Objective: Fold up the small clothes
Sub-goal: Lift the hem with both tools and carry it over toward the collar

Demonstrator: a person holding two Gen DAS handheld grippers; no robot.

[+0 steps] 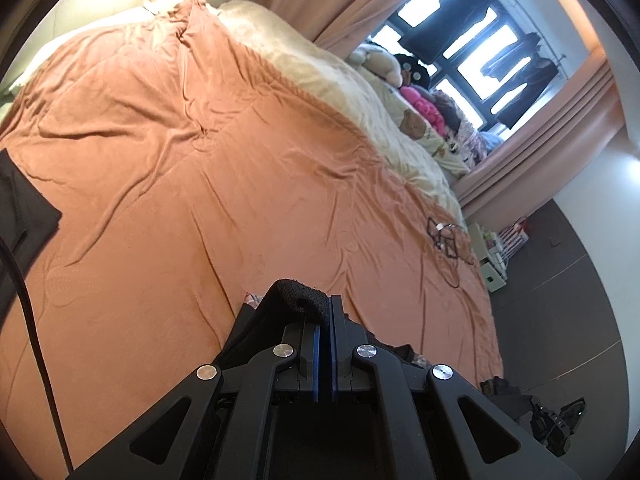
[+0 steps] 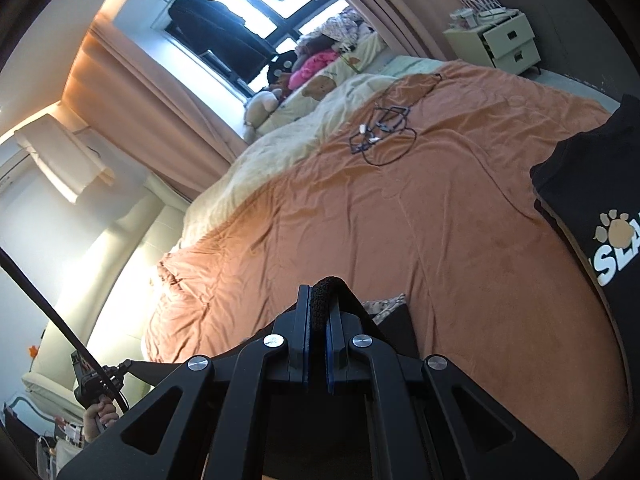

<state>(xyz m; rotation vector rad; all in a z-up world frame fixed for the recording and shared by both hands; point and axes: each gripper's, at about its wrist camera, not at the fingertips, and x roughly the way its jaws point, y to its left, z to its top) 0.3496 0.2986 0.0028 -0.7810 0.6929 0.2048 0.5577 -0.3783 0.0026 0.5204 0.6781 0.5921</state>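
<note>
Black knit garment edge [image 1: 298, 300]: I am pinching it in my left tongs [image 1: 325, 312] and right tongs [image 2: 318, 312], both clenched, lifting it over the orange bedspread [image 1: 200, 160] for folding.

Bed [image 1: 168, 128] carries everything: orange blanket [image 2: 400, 216] wrinkled, spread over most of surface. Cream cover [image 1: 320, 76] along window side, beside blanket. Tangled black cable [image 2: 384, 128] with small white plugs on blanket near cream edge. Plush toys [image 2: 280, 84] and pink item [image 1: 424, 106] piled on cream cover by window. Black shirt [image 2: 592, 208] with white print at blanket's near edge; contact with blanket unclear.
</note>
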